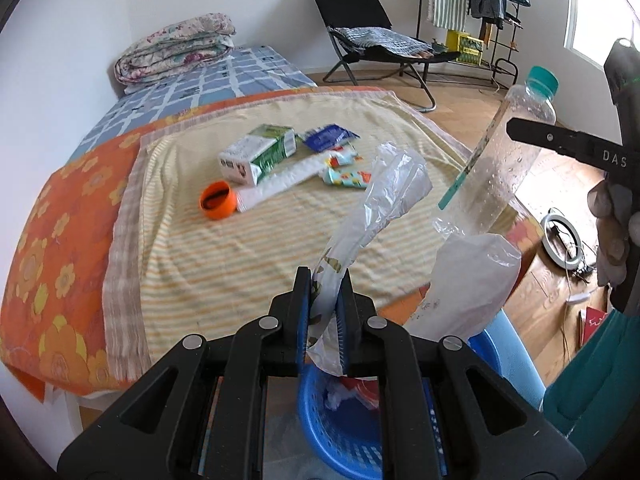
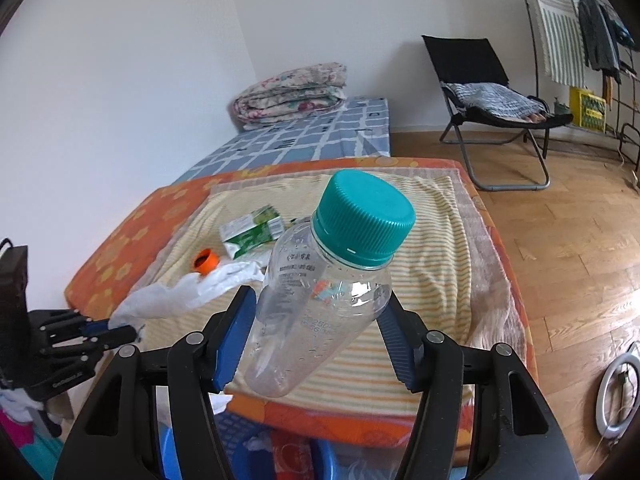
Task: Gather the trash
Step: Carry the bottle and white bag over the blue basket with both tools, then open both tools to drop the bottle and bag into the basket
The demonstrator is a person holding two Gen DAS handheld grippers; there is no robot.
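My left gripper (image 1: 325, 286) is shut on a crumpled clear plastic bag (image 1: 384, 196) and holds it above a blue basket (image 1: 320, 432). My right gripper (image 2: 320, 312) is shut on a clear plastic bottle (image 2: 316, 312) with a teal cap (image 2: 362, 216), held tilted over the table's near edge; the bottle also shows in the left wrist view (image 1: 504, 160). On the striped cloth lie a green and white carton (image 1: 260, 156), an orange cap (image 1: 217, 200), a blue wrapper (image 1: 328, 136) and colourful wrappers (image 1: 346, 170).
The table carries an orange flowered cloth (image 1: 60, 240). A bed with a folded quilt (image 1: 176, 52) is behind it. A black folding chair (image 1: 372, 36) and a clothes rack (image 1: 480, 4) stand at the back right. A ring light (image 1: 560, 236) lies on the wooden floor.
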